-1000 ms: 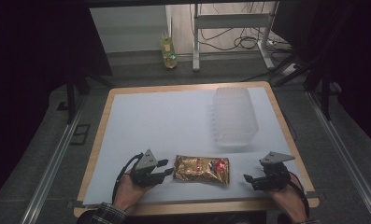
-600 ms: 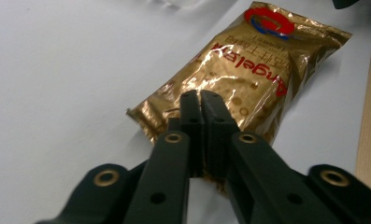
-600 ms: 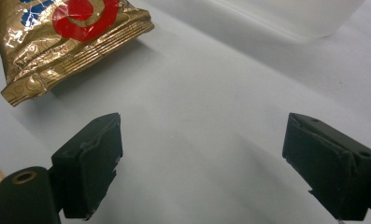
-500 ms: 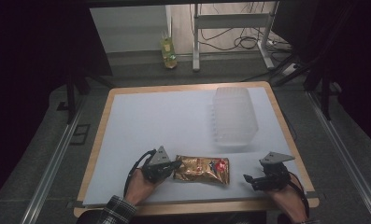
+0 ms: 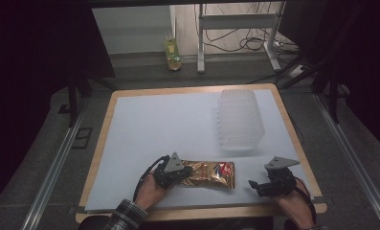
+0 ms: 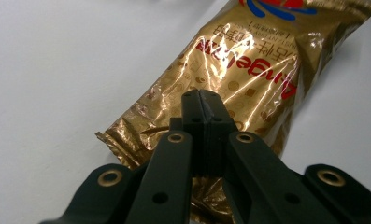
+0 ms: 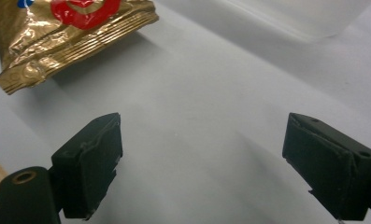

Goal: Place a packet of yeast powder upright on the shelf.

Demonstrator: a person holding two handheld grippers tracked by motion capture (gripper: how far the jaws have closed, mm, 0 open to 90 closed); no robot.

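Note:
A gold foil snack packet (image 5: 211, 173) with red and blue print lies flat near the front edge of the white table top (image 5: 154, 124). My left gripper (image 5: 180, 176) sits on the packet's left end. In the left gripper view the packet (image 6: 248, 70) runs away from me, and my left gripper (image 6: 202, 95) has its black pads pressed together on the wrinkled foil. My right gripper (image 5: 255, 186) rests to the right of the packet, apart from it. In the right gripper view, that gripper (image 7: 202, 163) stands open over bare table, with the packet's crimped end (image 7: 57, 32) at the upper left.
A clear ribbed plastic container (image 5: 240, 120) stands at the right middle of the table; its base (image 7: 309, 18) is also in the right gripper view. Beyond the table, a yellow bottle (image 5: 172, 50) stands on the floor beside metal frame legs. A wooden rim borders the table.
My left gripper has slid right from beside the packet onto its left end, and its jaws have gone from apart to shut. The packet and my right gripper have stayed put.

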